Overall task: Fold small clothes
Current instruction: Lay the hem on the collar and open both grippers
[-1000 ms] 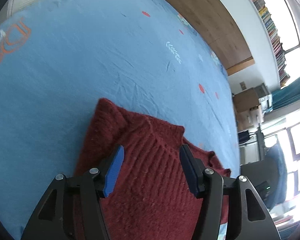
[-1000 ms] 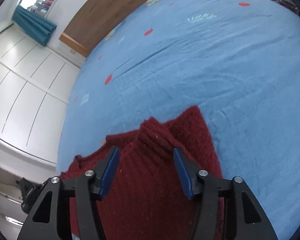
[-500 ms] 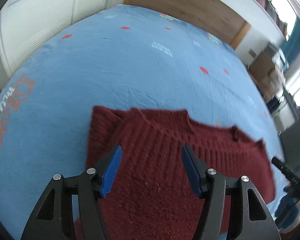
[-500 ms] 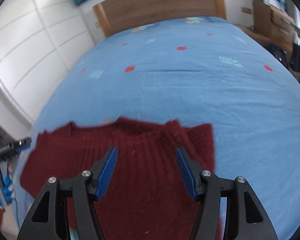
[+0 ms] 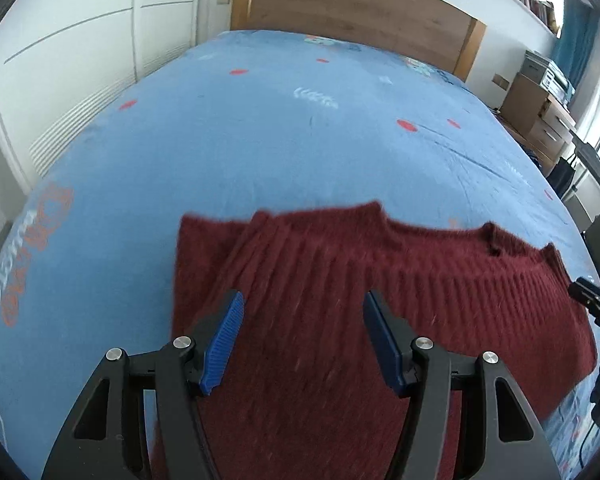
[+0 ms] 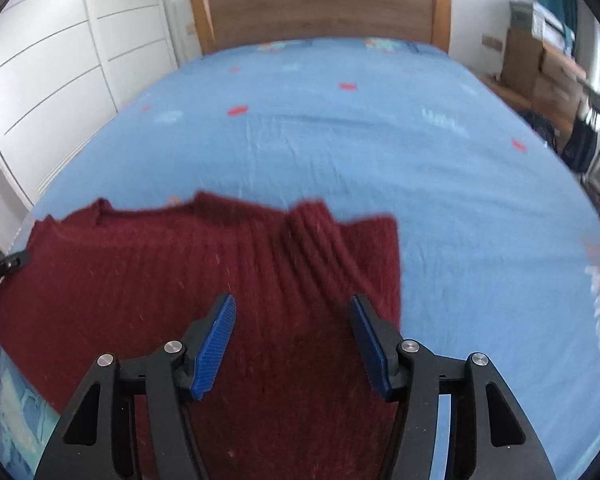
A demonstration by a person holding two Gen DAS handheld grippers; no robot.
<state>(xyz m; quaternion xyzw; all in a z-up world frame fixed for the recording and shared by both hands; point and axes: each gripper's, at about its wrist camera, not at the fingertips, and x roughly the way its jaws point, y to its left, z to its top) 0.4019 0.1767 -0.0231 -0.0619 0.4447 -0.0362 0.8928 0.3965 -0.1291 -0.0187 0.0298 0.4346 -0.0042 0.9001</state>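
Note:
A dark red ribbed knit sweater (image 5: pixel 340 280) lies flat on the blue bedsheet (image 5: pixel 300 140), near the front edge of the bed. It also shows in the right wrist view (image 6: pixel 180 264). My left gripper (image 5: pixel 302 320) is open and empty, held above the sweater's left part. My right gripper (image 6: pixel 292 320) is open and empty, above the sweater's right part. The tip of the right gripper (image 5: pixel 592 300) shows at the right edge of the left wrist view, and the tip of the left gripper (image 6: pixel 4 268) at the left edge of the right wrist view.
A wooden headboard (image 6: pixel 320 4) stands at the far end of the bed. White wardrobe doors (image 6: pixel 60 60) run along the left. Drawers and boxes (image 5: pixel 540 108) stand at the right. The sheet has red dots and orange lettering (image 5: pixel 32 248).
Both grippers have swung from pointing sideways across the bed to pointing toward the headboard. The sweater now appears spread wide beneath them. Both grippers stay open.

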